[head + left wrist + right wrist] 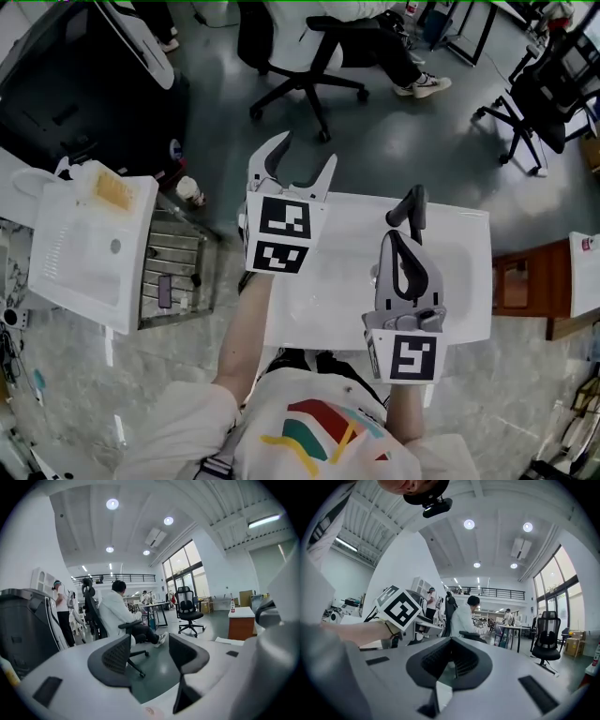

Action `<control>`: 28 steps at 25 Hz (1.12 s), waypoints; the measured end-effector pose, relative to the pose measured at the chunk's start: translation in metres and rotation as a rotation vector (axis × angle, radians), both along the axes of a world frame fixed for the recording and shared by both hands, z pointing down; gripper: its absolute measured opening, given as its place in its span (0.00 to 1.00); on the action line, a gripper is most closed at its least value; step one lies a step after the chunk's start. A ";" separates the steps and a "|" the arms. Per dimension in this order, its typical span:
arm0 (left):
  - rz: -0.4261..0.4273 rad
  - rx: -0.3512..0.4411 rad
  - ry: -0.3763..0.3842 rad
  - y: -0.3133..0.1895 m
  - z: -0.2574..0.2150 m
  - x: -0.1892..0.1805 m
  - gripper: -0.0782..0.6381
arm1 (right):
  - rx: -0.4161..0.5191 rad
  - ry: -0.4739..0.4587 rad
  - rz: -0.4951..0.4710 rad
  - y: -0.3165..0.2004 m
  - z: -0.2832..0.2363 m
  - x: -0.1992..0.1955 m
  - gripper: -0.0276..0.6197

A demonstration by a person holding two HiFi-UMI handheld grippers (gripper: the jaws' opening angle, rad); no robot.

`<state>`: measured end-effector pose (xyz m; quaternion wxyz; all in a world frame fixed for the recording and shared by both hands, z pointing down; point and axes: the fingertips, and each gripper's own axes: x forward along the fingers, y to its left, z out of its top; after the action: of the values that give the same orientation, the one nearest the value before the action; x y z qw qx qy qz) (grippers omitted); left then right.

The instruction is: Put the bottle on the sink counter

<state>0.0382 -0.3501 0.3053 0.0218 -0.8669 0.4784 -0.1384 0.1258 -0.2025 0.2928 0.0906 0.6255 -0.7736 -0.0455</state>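
Smooth, glossy white across the worktop (472, 274). Matt grey plastic on the left tongs (152, 651), with ribbed dark pads (116, 654) inside. Same matt shell on the right tongs (452, 660). Bare metal bars on the wire rack (173, 261). Polished sheen off the grey floor (403, 141).

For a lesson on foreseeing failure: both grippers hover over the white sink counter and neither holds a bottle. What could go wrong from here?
The right gripper is shut and empty; reaching for a bottle like that would likely knock it over.
The left gripper is open but faces the room, with no bottle close by; the grasp may need a long reach.
The sink counter seems to offer only a narrow rim around its basin; a bottle set there could tip.
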 end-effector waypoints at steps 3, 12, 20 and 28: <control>0.004 0.082 -0.009 0.015 -0.037 0.004 0.42 | 0.059 0.002 0.006 0.000 -0.024 0.007 0.06; -0.058 0.282 0.013 0.074 -0.109 -0.004 0.14 | 0.174 -0.006 -0.021 0.006 -0.069 0.010 0.06; -0.102 0.375 0.184 0.138 -0.135 -0.021 0.13 | 0.229 -0.042 -0.035 0.015 -0.080 0.010 0.06; -0.110 0.365 0.155 0.161 -0.106 -0.017 0.13 | 0.249 -0.052 -0.034 0.025 -0.074 0.011 0.06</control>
<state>0.0208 -0.1889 0.1990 0.1340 -0.8292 0.5425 0.0166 0.1370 -0.1779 0.2184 -0.0087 0.6196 -0.7746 -0.1265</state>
